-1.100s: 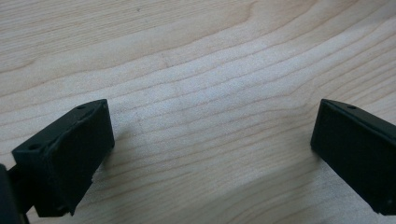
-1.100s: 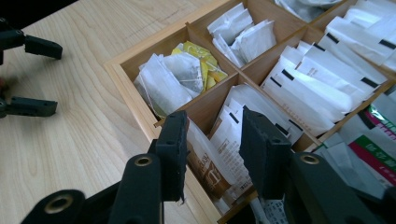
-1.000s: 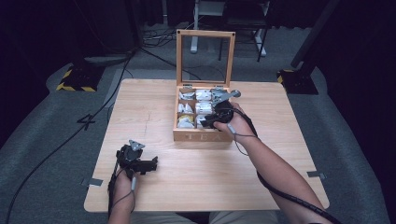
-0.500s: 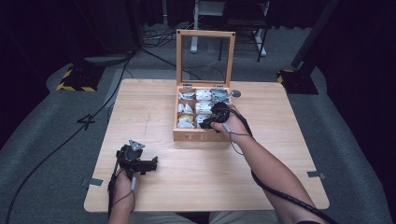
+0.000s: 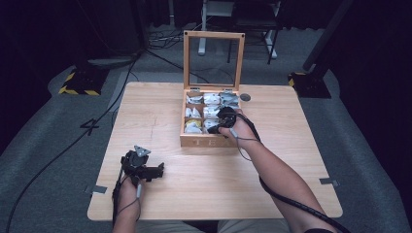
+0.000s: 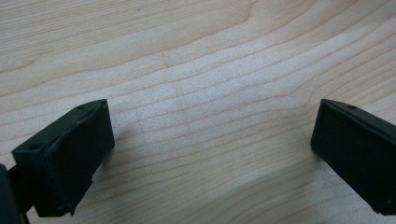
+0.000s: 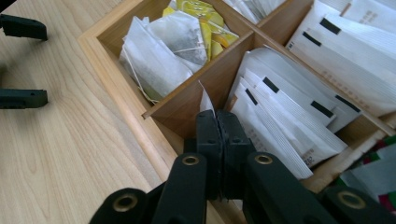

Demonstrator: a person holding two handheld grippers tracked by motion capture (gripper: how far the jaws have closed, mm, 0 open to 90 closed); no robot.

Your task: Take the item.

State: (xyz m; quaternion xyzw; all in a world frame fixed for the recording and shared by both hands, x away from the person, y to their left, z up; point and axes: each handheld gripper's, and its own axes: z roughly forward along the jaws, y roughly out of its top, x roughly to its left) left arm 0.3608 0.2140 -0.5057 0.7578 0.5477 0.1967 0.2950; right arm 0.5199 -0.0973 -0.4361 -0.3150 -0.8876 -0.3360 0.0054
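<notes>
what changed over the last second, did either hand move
The right hand-held gripper drew back a little toward the near edge of the tea box, from the middle compartments to the front one. Its jaws are shut on the corner of a white tea bag packet. The left hand-held gripper stayed open near the table's front left, and the box lid stayed up.
</notes>
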